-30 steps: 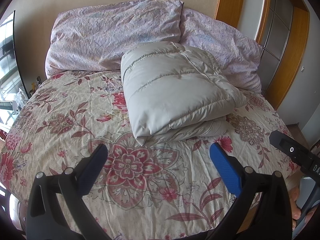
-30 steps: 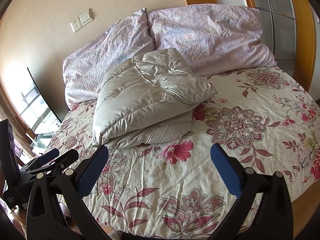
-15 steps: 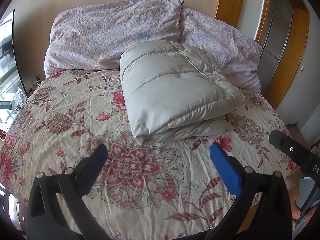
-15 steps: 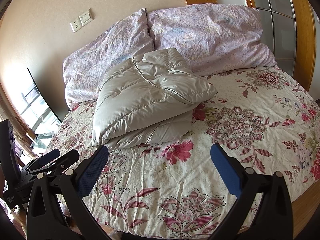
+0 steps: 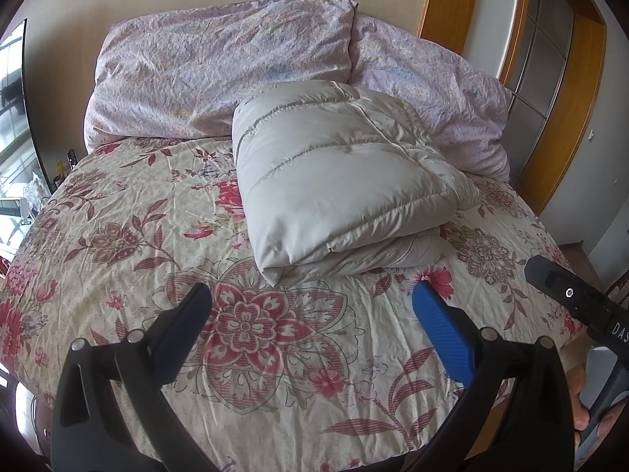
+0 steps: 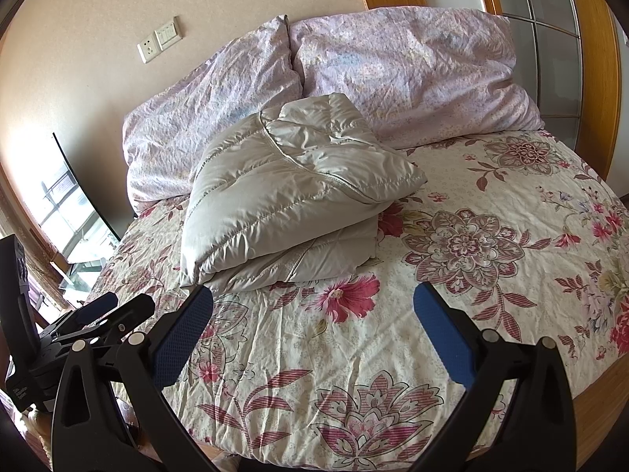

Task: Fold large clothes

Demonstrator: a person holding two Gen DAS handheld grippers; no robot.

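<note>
Floral bedspread (image 5: 118,212) under both grippers' fingers (image 5: 440,334) (image 6: 440,334), spread wide, holding nothing.

One folded puffer jacket (image 5: 338,173), two lilac pillows (image 5: 220,74), one floral bedspread (image 5: 129,236), two hand-held grippers (image 5: 310,314)

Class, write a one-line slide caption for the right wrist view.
Folded grey puffer jacket lies on floral bedspread; right gripper open and empty.

The left tongs (image 5: 310,314) are held spread wide, nothing gripped between the blue pads (image 5: 442,334). The right tongs (image 6: 312,314) are likewise held parted and empty, level with the left, side by side.
</note>
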